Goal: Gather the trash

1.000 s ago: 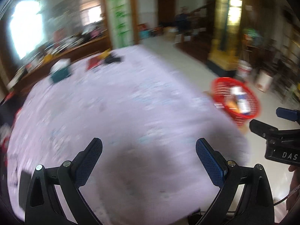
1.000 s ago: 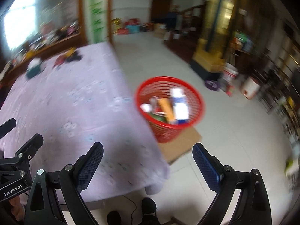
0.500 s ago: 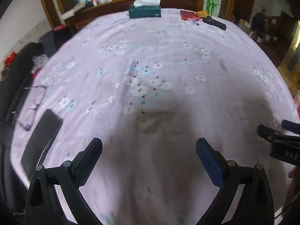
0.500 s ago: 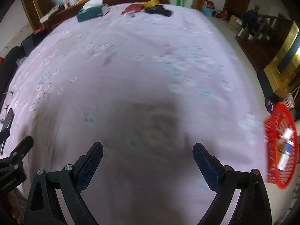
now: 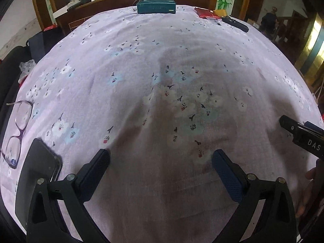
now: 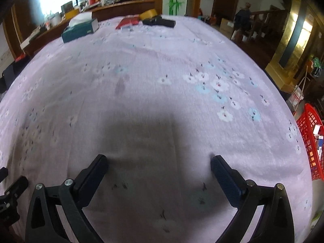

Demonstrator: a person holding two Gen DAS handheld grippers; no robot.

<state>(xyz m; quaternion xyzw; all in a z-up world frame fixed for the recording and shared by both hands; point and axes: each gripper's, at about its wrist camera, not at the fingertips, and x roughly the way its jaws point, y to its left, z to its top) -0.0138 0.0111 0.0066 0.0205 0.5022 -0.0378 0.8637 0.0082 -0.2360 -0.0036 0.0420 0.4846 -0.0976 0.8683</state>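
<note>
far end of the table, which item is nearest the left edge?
The teal tissue box; the red packet, yellow tape roll and black case lie to its right.

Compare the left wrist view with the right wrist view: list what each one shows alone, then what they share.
Left wrist only: purple-framed glasses and a dark phone at the table's near left edge.
Right wrist only: the red basket holding trash, off the table's right side.
Both: the floral tablecloth, teal tissue box, red packet, black item, and both the left gripper and right gripper, jaws open and empty.
</note>
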